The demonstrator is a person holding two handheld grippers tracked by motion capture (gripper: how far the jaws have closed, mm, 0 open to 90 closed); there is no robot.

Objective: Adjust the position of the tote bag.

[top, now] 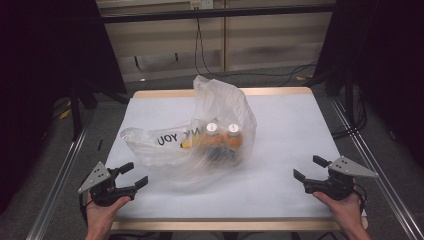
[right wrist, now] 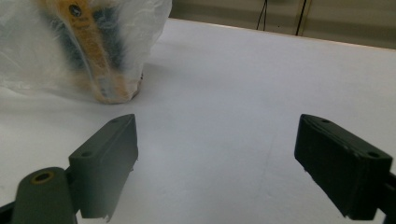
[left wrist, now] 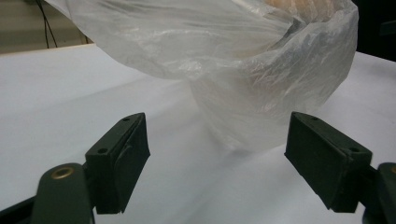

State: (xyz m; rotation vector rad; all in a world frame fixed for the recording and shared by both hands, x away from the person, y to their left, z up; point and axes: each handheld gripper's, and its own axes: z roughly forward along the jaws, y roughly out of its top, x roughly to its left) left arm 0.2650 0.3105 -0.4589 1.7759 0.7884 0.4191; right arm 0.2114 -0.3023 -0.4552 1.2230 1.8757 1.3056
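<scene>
Plastic bag (top: 200, 145) lies mid-table (top: 300, 130), with 2 orange bottles (top: 222, 140) upright inside. Left gripper (top: 134, 176) sits near the bag's left front, jaws wide apart, empty. Right gripper (top: 309, 169) rests well right of the bag, jaws wide, holding nothing.

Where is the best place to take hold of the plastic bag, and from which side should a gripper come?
Probably the bag's upstanding loose top, from above: it is thin, free film, clear of the two bottles standing inside. The left gripper is open and nearer.
</scene>
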